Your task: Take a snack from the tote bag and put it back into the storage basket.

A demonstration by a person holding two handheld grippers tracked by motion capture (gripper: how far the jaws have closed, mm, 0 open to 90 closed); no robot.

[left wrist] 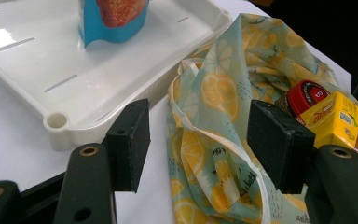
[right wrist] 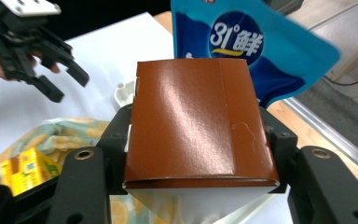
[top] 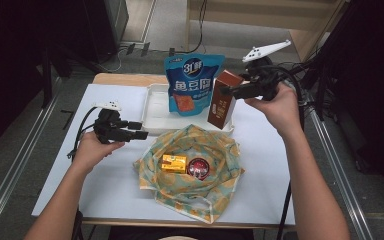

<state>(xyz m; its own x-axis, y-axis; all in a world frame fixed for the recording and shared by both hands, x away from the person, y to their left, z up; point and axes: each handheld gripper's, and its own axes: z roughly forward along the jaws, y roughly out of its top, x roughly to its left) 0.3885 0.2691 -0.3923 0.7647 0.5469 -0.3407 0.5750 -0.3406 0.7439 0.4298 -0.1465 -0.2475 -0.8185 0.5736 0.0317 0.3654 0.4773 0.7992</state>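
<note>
My right gripper (top: 228, 91) is shut on the top of a tall brown carton (top: 223, 100), held upright over the right end of the white tray (top: 152, 112); in the right gripper view the brown carton (right wrist: 198, 123) sits clamped between both jaws. A blue snack pouch (top: 192, 84) stands in the tray. My left gripper (top: 141, 130) is open just left of the lemon-print cloth bag (top: 200, 187), with nothing between its pads (left wrist: 130, 142). Inside the bag lie a yellow box (top: 174, 163) and a round red-lidded tin (top: 198, 167).
White paper (top: 105, 175) covers the table, with bare room at the left and right sides. The wooden table edge (top: 120, 78) shows behind the tray. Cables trail from both grippers, and metal rails run along both sides of the table.
</note>
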